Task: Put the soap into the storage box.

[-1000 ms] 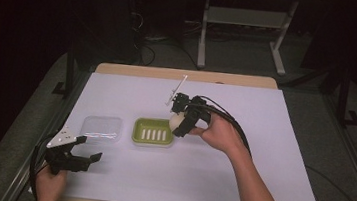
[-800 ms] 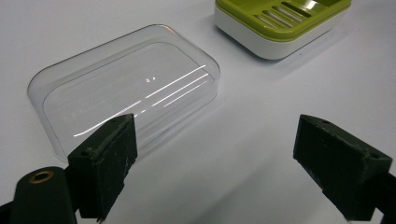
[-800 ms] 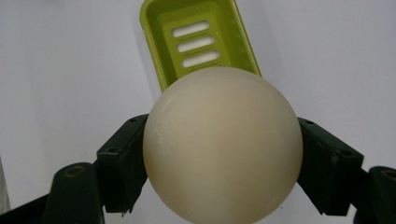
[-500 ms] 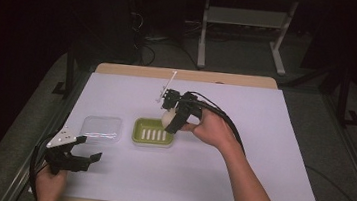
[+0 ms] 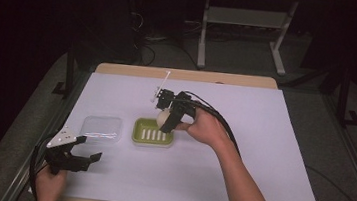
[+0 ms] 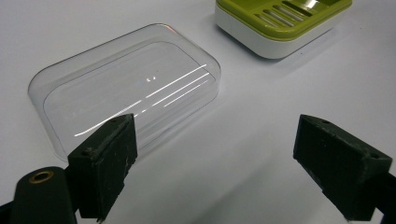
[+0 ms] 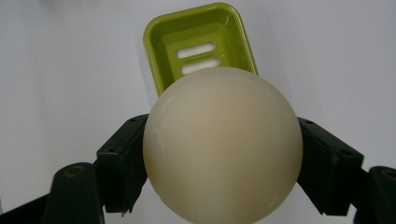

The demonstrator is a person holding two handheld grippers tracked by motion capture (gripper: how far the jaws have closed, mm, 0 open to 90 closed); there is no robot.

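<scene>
The right gripper clamped a cream ball between its jaws, above the green soap dish, whose slotted tray lay bare. The left gripper hung wide apart, gripping nothing, with the clear lid at its eleven o'clock.

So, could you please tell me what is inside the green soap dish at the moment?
The green soap dish shows only its slotted drain insert. The cream ball, clamped in the right tongs, hovers above it and hides the near end of the dish in the right gripper view.
</scene>
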